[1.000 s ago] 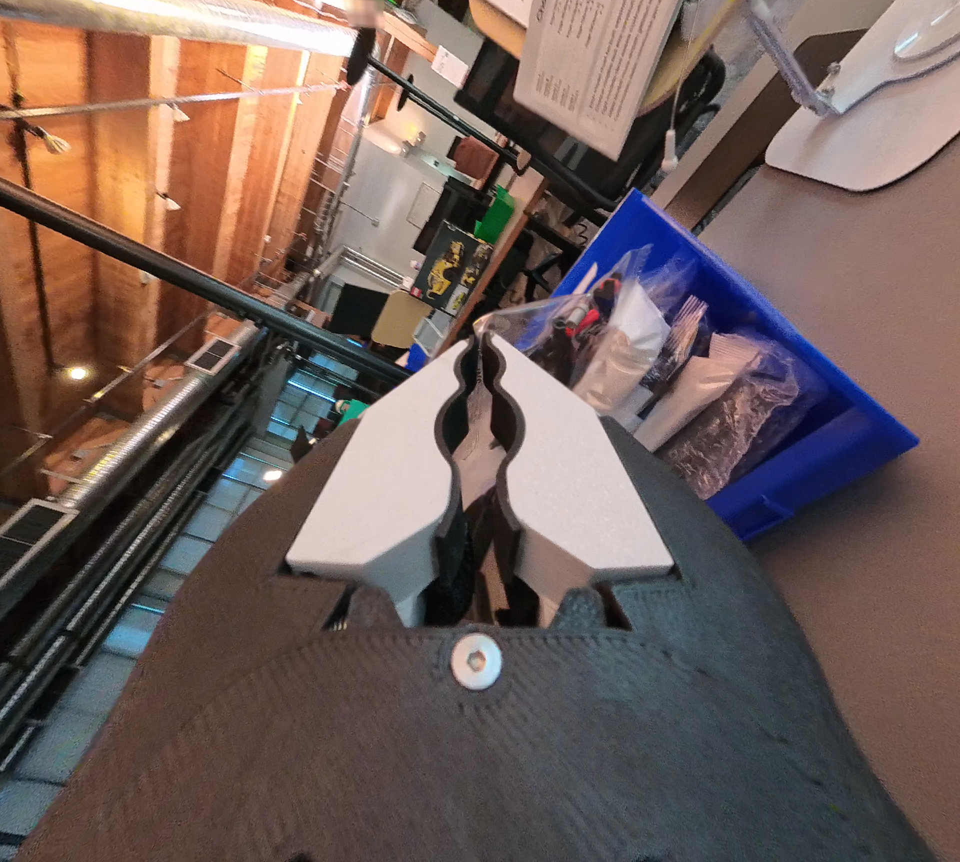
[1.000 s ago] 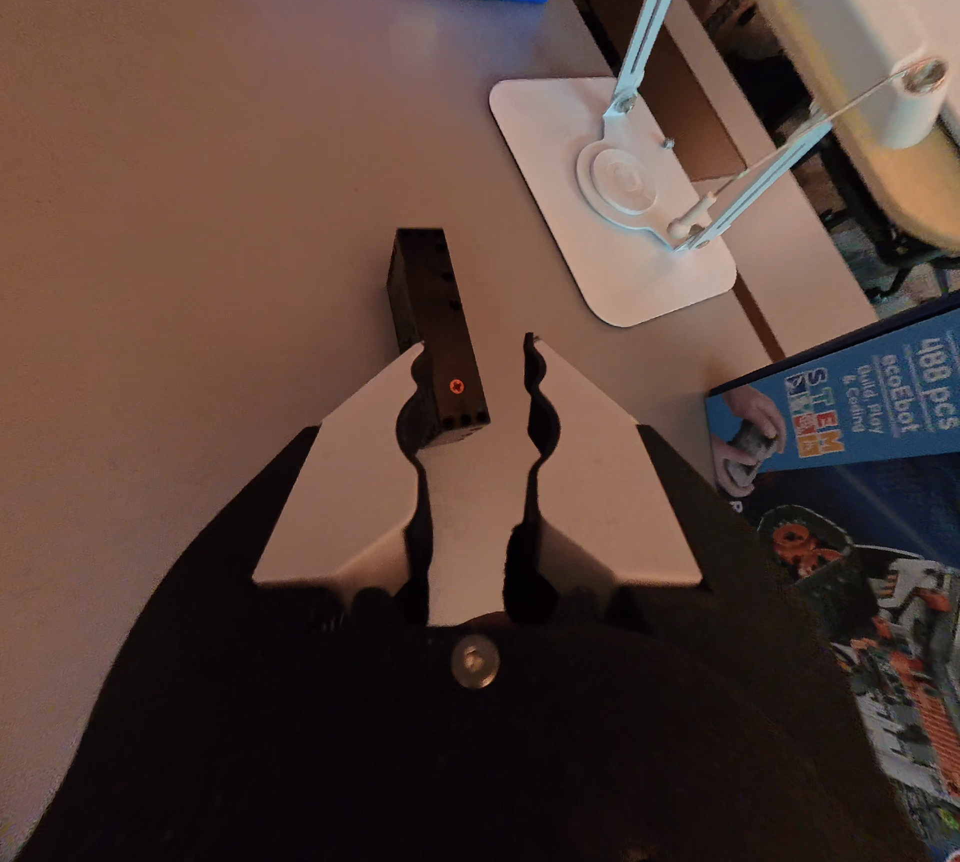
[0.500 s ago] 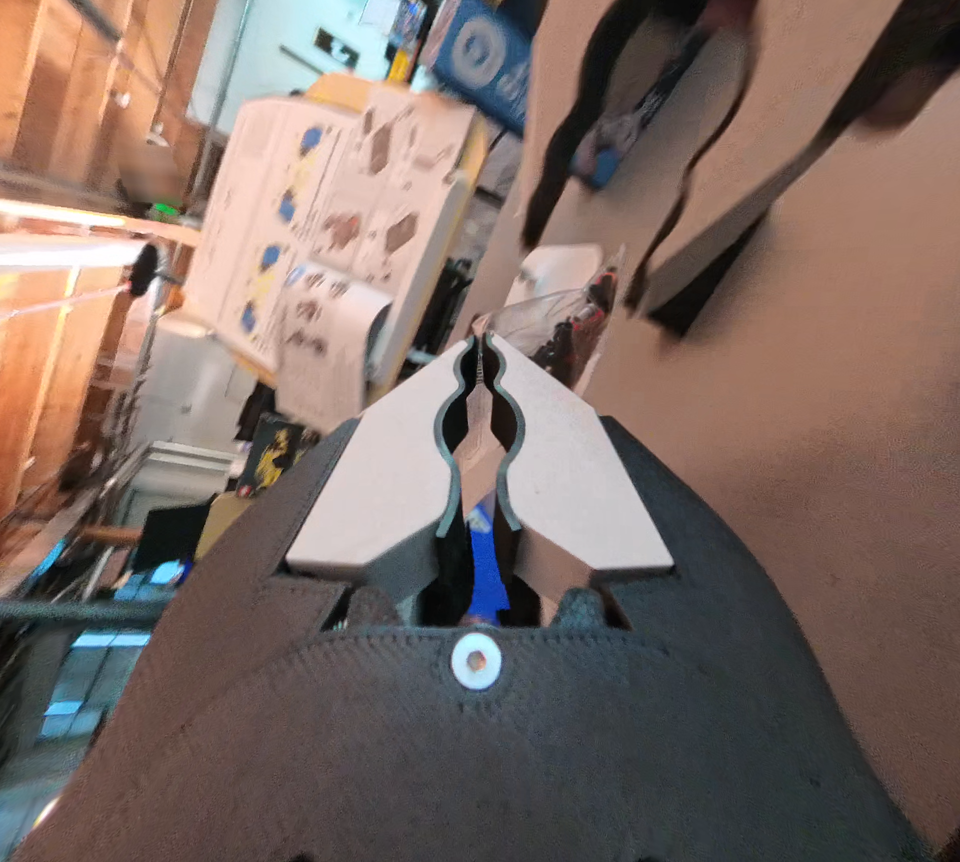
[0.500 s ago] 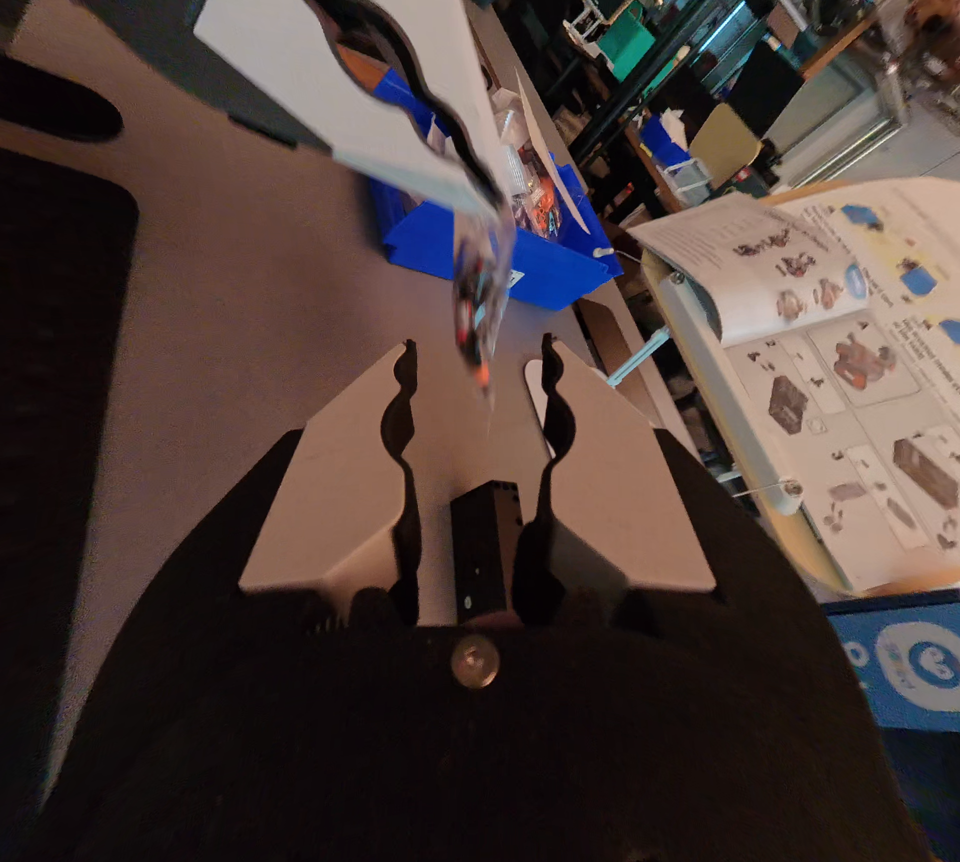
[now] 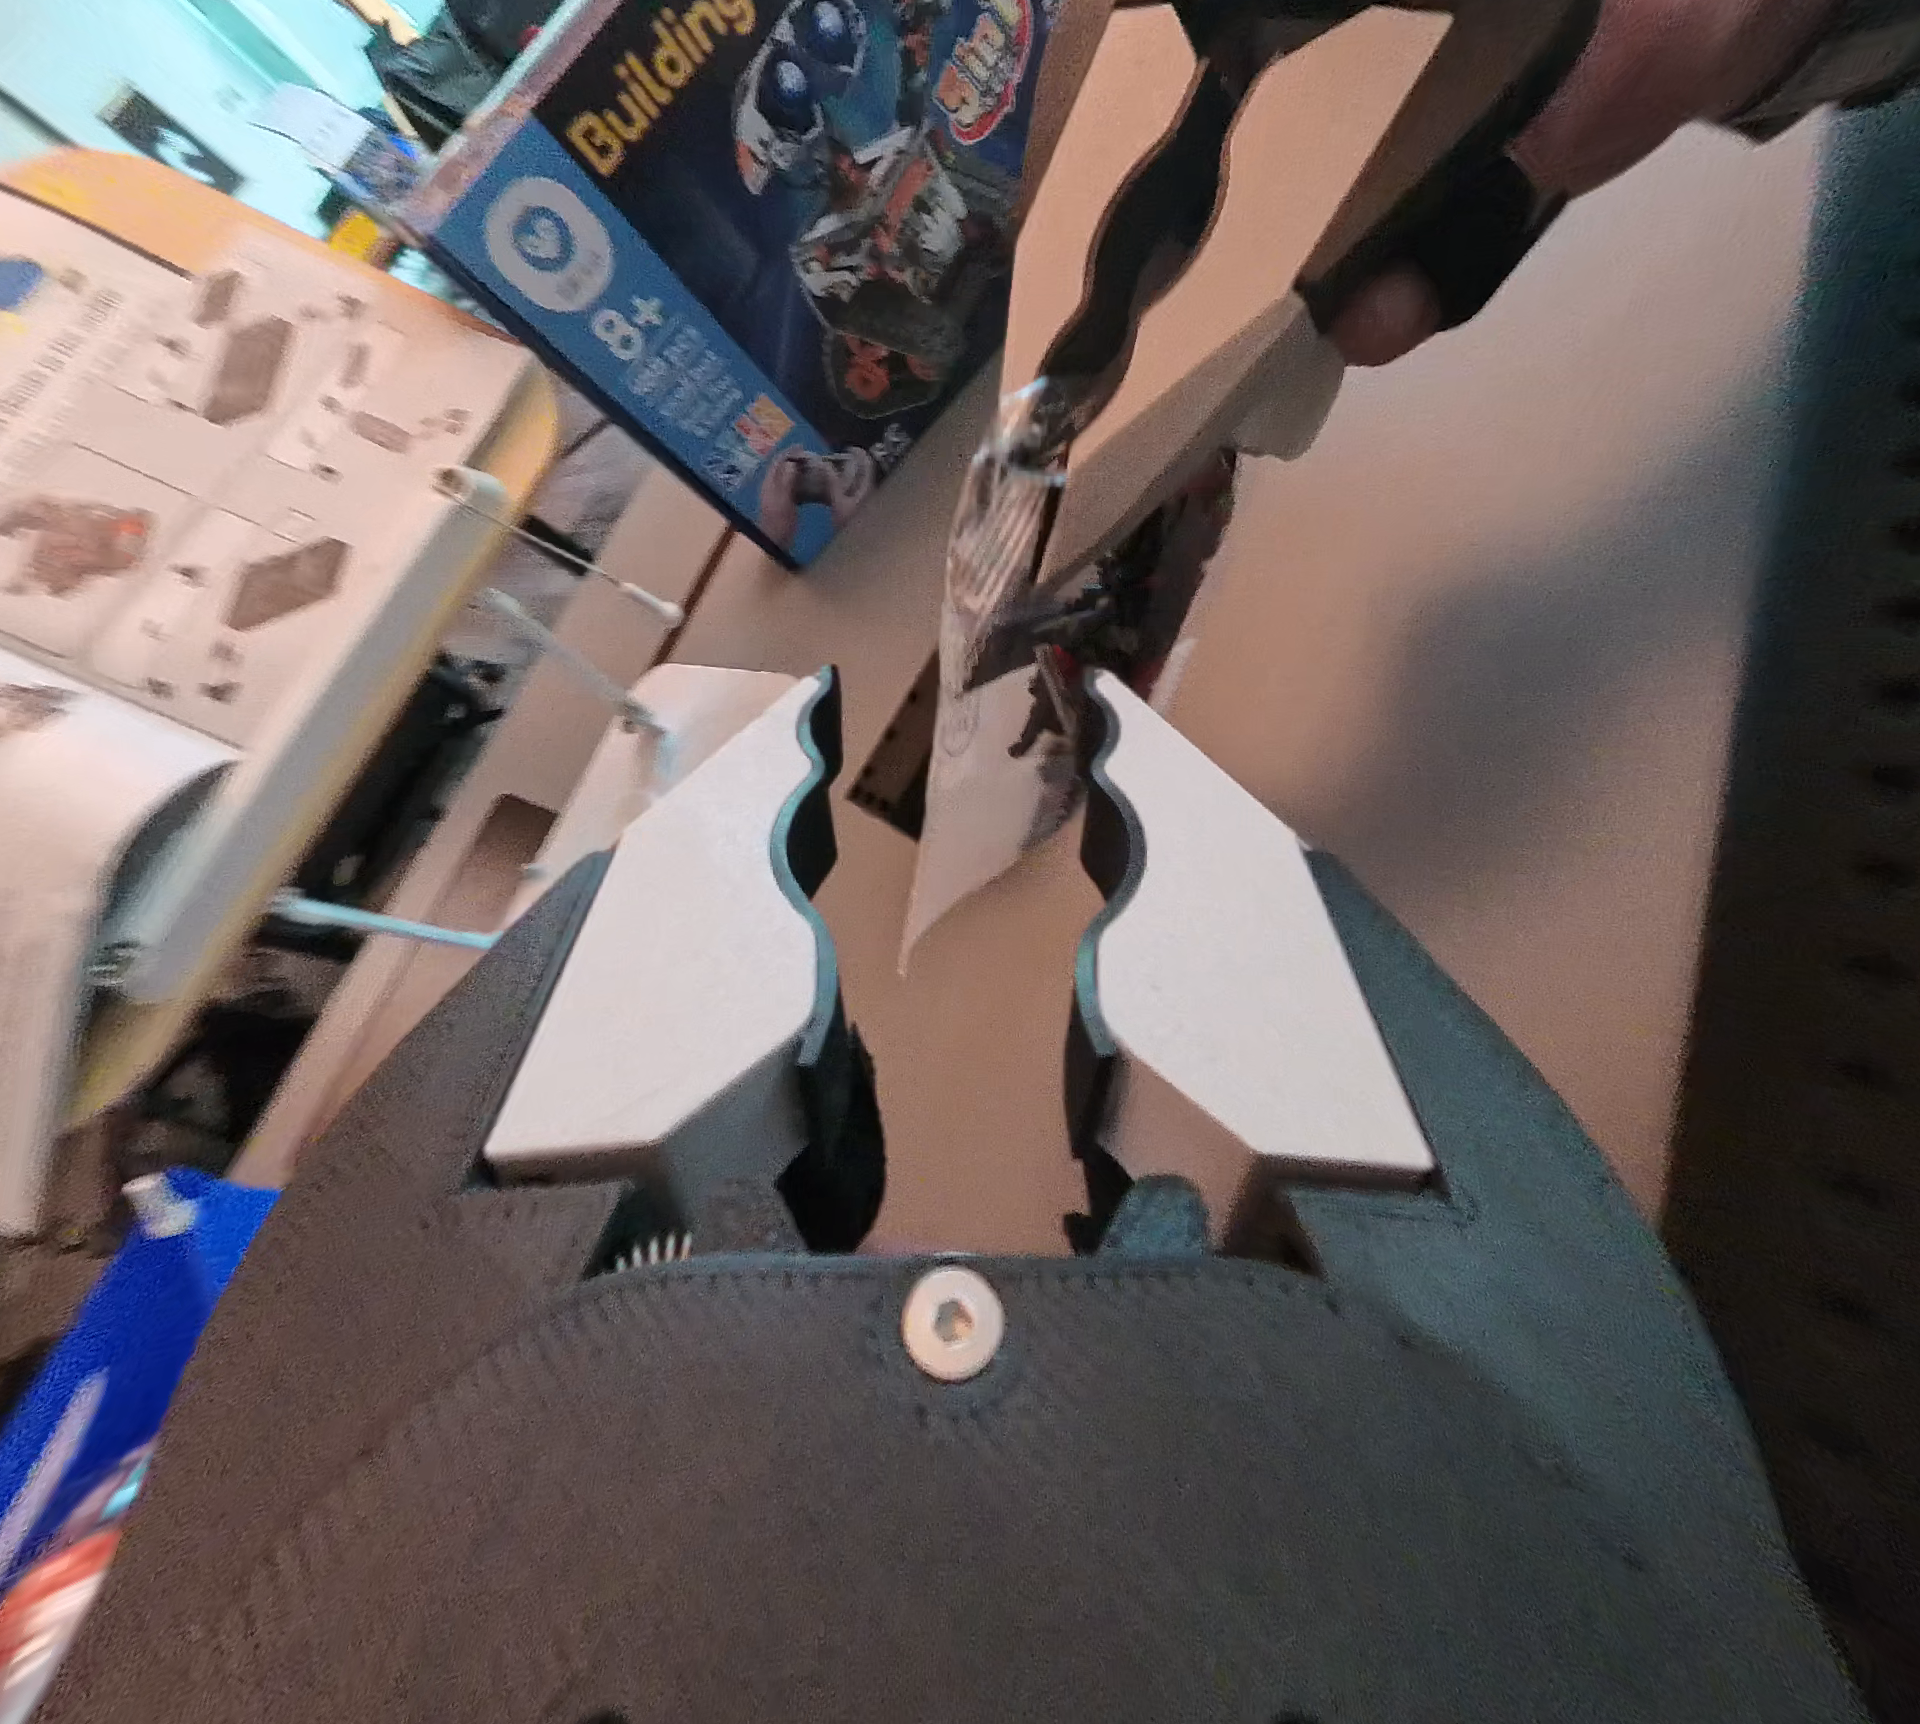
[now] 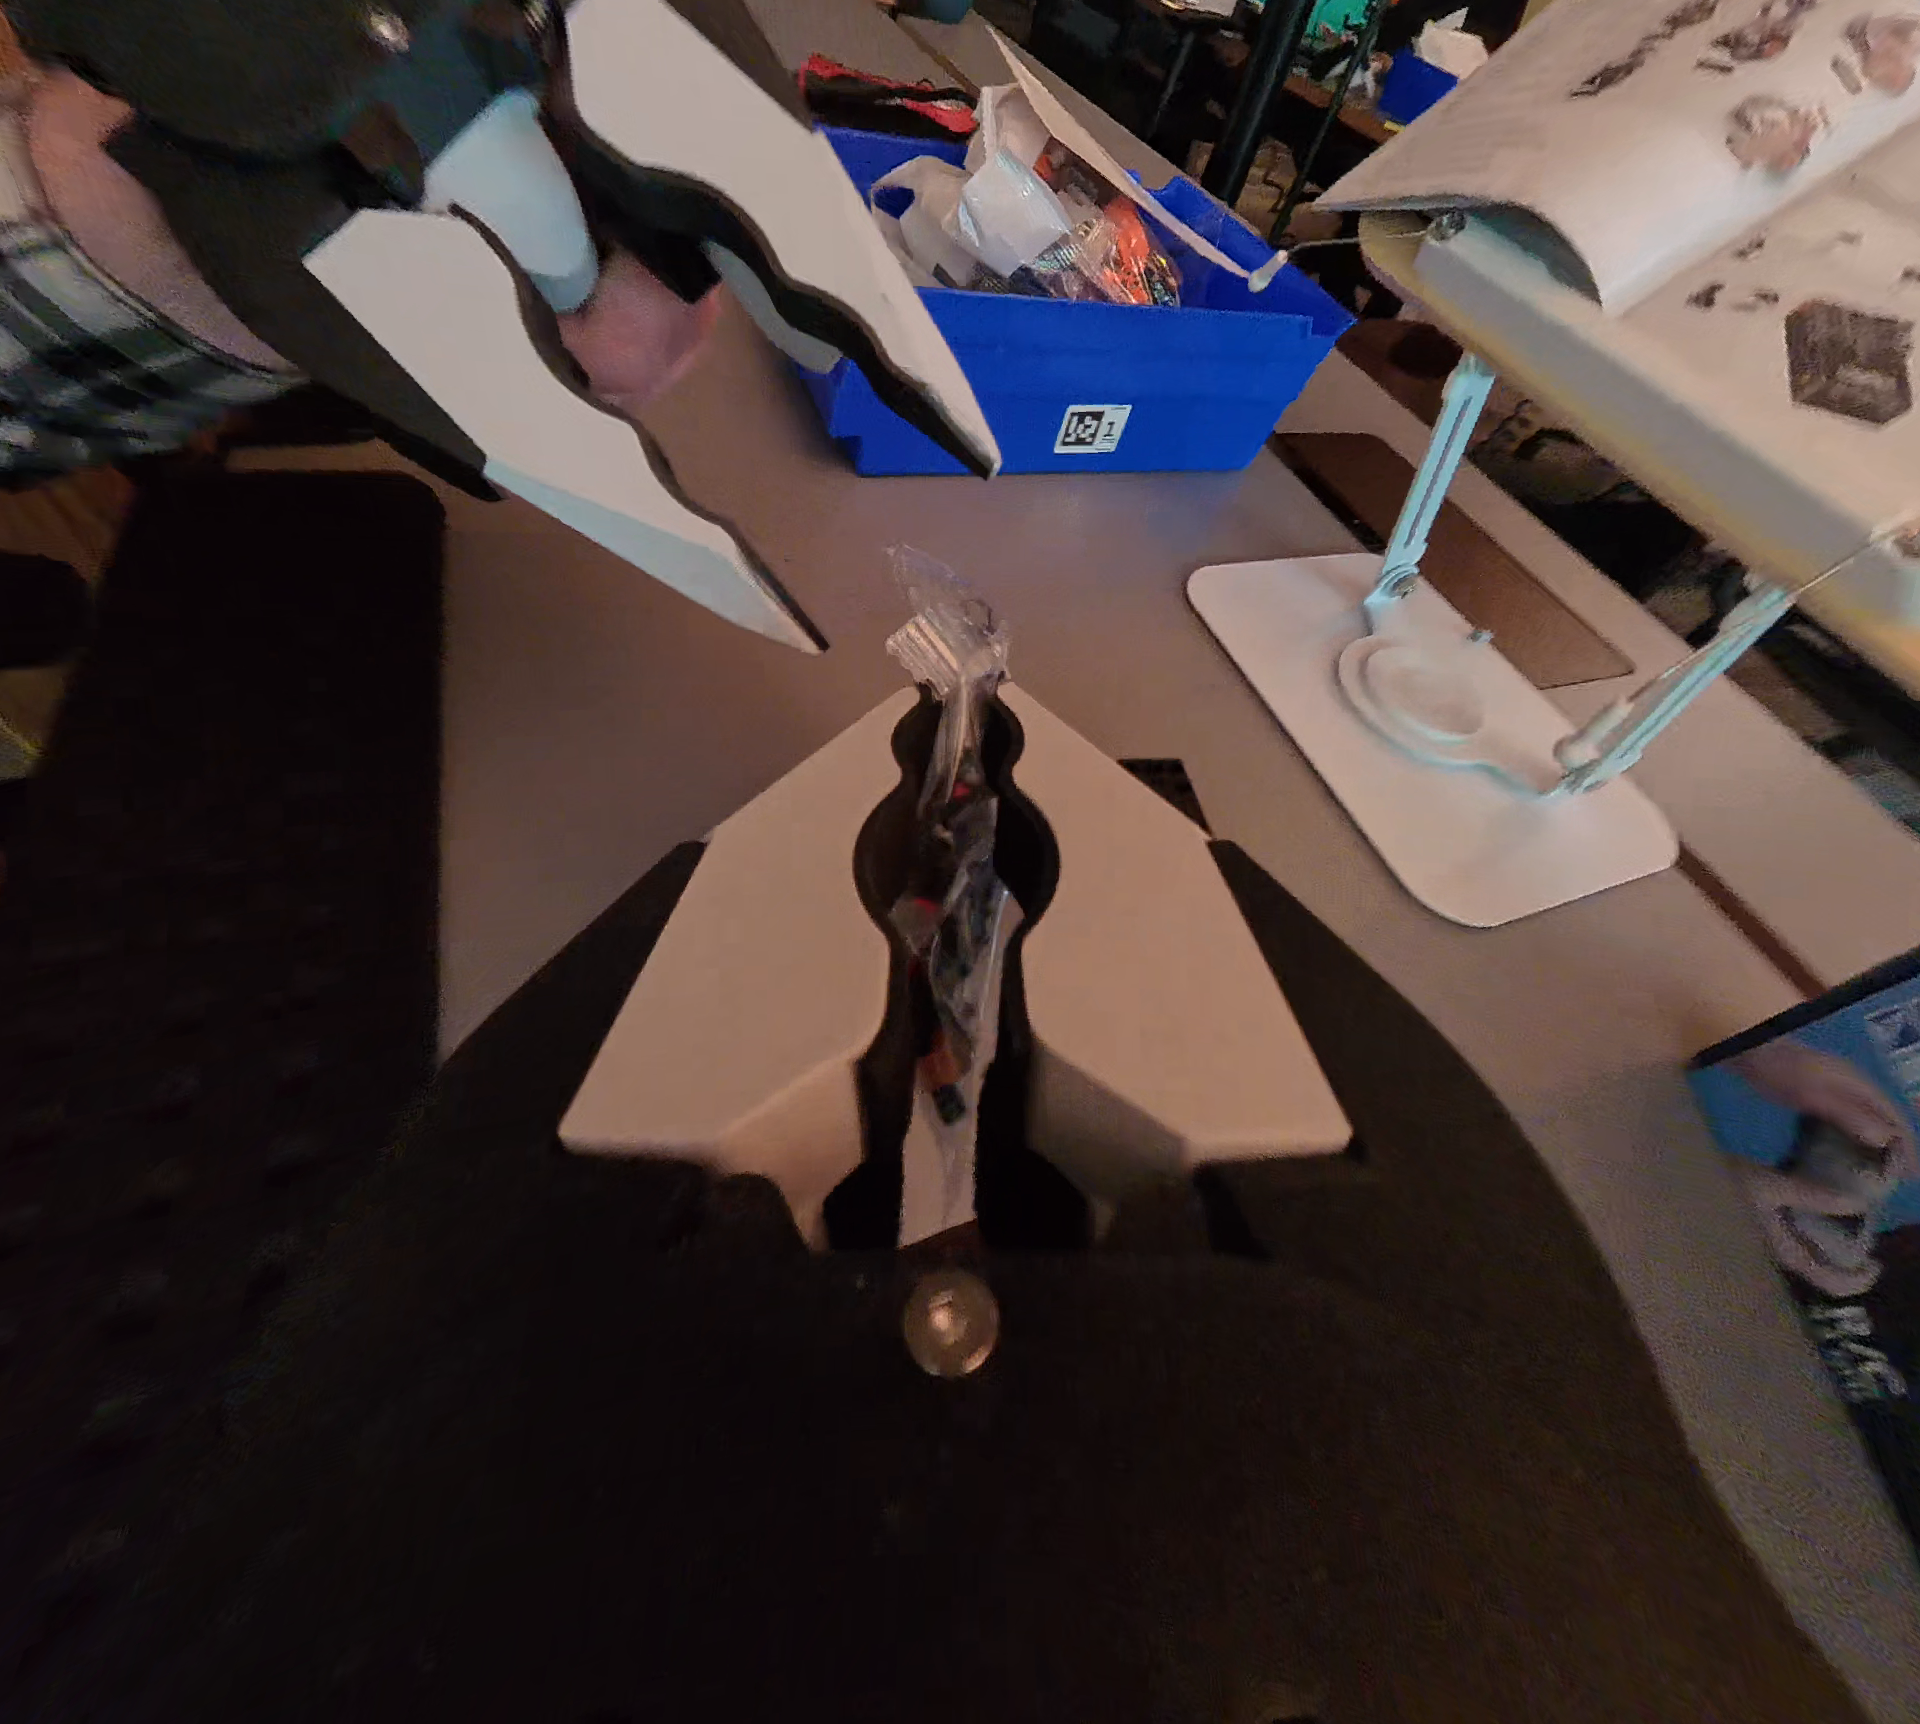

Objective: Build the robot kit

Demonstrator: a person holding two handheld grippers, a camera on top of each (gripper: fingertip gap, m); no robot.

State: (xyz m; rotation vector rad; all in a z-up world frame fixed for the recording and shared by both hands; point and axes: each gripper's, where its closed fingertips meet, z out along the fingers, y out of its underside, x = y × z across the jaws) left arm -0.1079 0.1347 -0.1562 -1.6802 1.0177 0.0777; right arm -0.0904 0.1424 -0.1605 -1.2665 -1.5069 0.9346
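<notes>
My right gripper (image 6: pixel 956 698) is shut on a clear plastic bag of small dark and red parts (image 6: pixel 948 853) and holds it above the grey table. The bag's crumpled top sticks out past the fingertips. My left gripper (image 5: pixel 958 677) is open and empty. It faces the right gripper (image 5: pixel 1039 479), and the bag (image 5: pixel 971 791) hangs down between the left fingers without touching them. In the right wrist view the left gripper (image 6: pixel 906 557) hovers just beyond the bag's top. A black block (image 6: pixel 1164 775) lies on the table behind the right fingers and also shows in the left wrist view (image 5: pixel 894 770).
A blue bin (image 6: pixel 1091 365) with several bags stands at the back. A white stand (image 6: pixel 1455 791) holds an open instruction booklet (image 6: pixel 1714 116) to the right. A blue kit box (image 5: pixel 779 168) lies near it. A black mat (image 6: pixel 208 843) lies on the left. The tips of both grippers are at nearly the same place.
The left gripper carried the bag away from the blue bin, then opened and let it go. The right gripper left the black block and shut on the bag.
</notes>
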